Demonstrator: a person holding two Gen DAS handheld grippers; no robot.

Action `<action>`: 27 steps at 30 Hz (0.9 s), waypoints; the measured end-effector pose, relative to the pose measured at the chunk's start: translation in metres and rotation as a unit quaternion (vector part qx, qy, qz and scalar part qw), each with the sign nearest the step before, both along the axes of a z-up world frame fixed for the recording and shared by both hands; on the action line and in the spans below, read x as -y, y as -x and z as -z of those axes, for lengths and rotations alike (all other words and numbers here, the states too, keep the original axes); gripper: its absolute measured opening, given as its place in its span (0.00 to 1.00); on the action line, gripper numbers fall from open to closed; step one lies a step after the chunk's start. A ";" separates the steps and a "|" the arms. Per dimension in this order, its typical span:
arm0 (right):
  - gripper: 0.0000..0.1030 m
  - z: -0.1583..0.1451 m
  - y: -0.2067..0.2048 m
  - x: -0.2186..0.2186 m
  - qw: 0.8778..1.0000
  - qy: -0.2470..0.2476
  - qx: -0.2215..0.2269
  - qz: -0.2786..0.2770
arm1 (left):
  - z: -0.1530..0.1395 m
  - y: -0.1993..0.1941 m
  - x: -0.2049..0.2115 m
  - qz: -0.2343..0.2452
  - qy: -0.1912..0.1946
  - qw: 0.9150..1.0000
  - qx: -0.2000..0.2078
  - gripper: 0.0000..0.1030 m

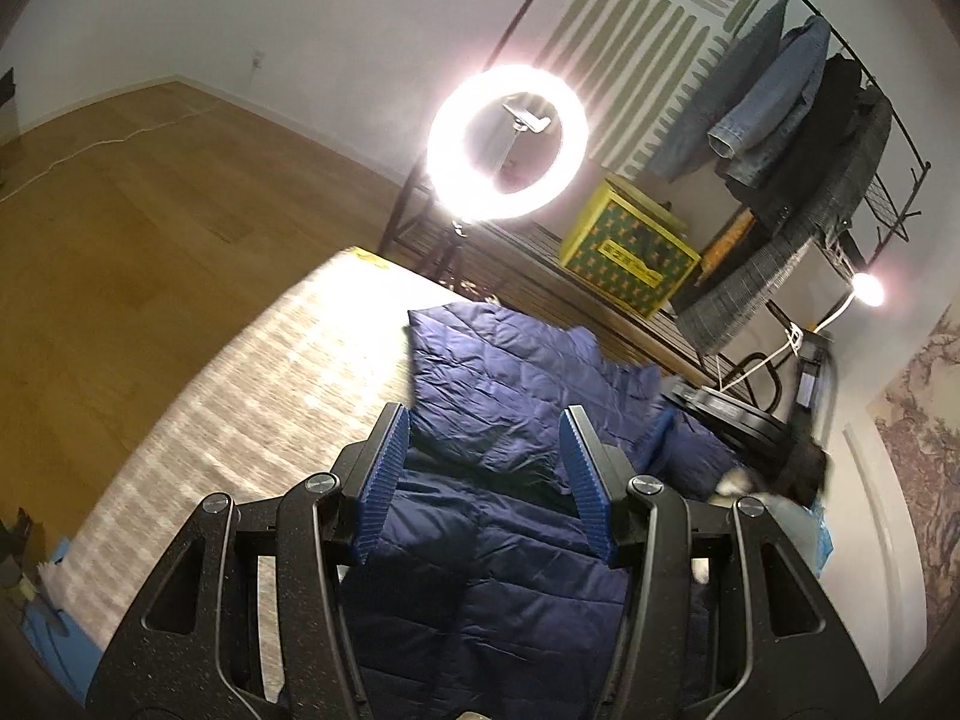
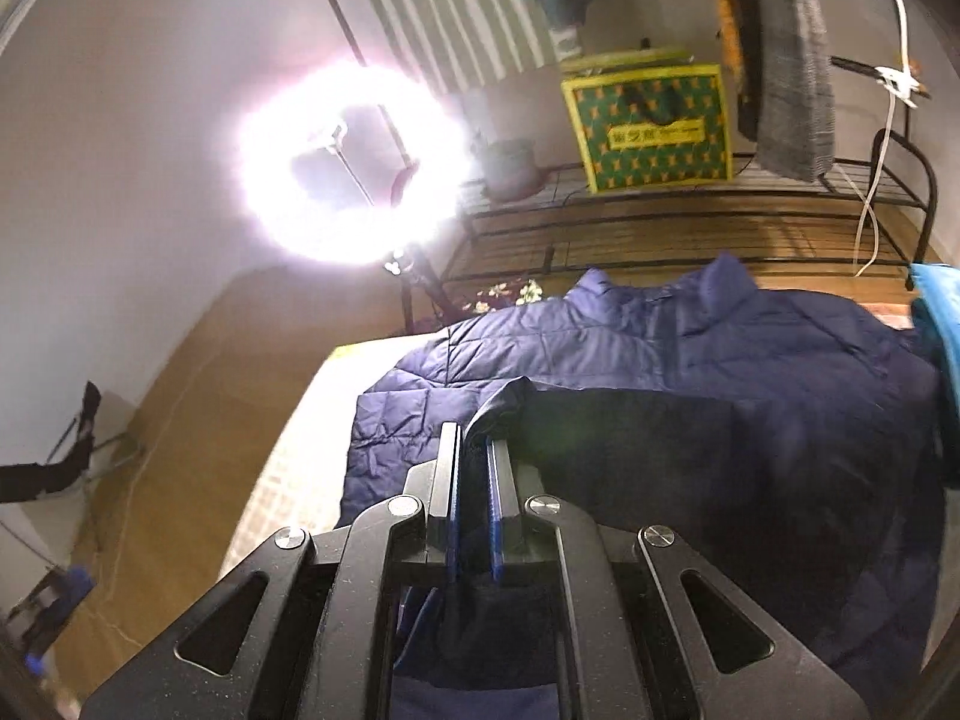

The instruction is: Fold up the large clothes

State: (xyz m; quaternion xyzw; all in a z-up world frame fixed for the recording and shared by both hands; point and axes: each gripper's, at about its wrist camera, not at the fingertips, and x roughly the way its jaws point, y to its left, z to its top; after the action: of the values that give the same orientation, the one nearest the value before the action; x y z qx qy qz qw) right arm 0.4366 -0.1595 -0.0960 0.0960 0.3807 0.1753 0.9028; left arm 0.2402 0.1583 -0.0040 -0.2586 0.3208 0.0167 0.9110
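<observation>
Right gripper (image 2: 474,450) pinches the navy jacket (image 2: 660,360) sleeve thinly; it may slip. Left gripper (image 1: 486,426) gapes empty.

The left gripper (image 1: 486,456) fills the bottom of the frame, its blue pads (image 1: 384,480) apart over a navy quilted jacket (image 1: 498,372) spread on a pale striped surface (image 1: 252,396). At centre a ring light (image 1: 444,120) glares; upper right, coats (image 1: 774,96) hang above a yellow box (image 1: 630,252).
</observation>
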 end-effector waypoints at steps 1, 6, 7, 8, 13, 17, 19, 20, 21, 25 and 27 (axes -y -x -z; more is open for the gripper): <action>0.06 0.007 -0.012 -0.008 1.000 0.006 -0.004 0.000 | 0.000 0.000 -0.001 -0.001 -0.001 1.000 0.000 0.52; 0.06 0.031 -0.042 -0.039 0.999 0.030 -0.014 -0.015 | 0.000 -0.001 -0.005 -0.009 -0.013 1.000 -0.002 0.52; 0.06 0.038 -0.047 -0.044 0.999 0.038 -0.015 -0.020 | 0.001 -0.001 -0.006 -0.011 -0.012 1.000 -0.002 0.52; 0.06 0.041 -0.050 -0.048 0.999 0.042 -0.015 -0.023 | 0.001 -0.001 -0.007 -0.013 -0.011 1.000 -0.003 0.52; 0.06 0.061 -0.074 -0.057 0.998 0.056 -0.026 -0.019 | 0.002 -0.001 -0.008 -0.015 -0.010 1.000 -0.005 0.52; 0.06 0.078 -0.093 -0.061 0.997 0.059 -0.042 -0.010 | 0.002 -0.002 -0.004 -0.010 -0.009 1.000 -0.005 0.52; 0.10 0.087 -0.098 -0.065 0.996 0.057 -0.059 -0.019 | 0.002 -0.003 -0.002 -0.006 -0.012 1.000 -0.006 0.52; 0.10 0.092 -0.099 -0.067 0.996 0.054 -0.068 -0.029 | 0.002 -0.003 0.000 -0.003 -0.014 1.000 -0.007 0.52; 0.14 0.096 -0.100 -0.069 0.995 0.056 -0.074 -0.036 | 0.002 -0.003 0.002 -0.001 -0.017 1.000 -0.008 0.52; 0.43 0.091 -0.092 -0.065 0.995 0.047 -0.073 -0.043 | 0.003 -0.002 0.001 -0.002 -0.021 1.000 -0.010 0.52; 0.43 0.082 -0.086 -0.057 0.996 0.036 -0.064 -0.042 | 0.003 -0.001 -0.001 -0.002 -0.021 1.000 -0.011 0.52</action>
State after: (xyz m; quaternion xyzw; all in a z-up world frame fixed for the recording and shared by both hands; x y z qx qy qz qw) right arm 0.5223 -0.1020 -0.1778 0.0584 0.4472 0.1927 0.8715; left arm 0.2413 0.1593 -0.0073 -0.2403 0.3300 0.0284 0.9124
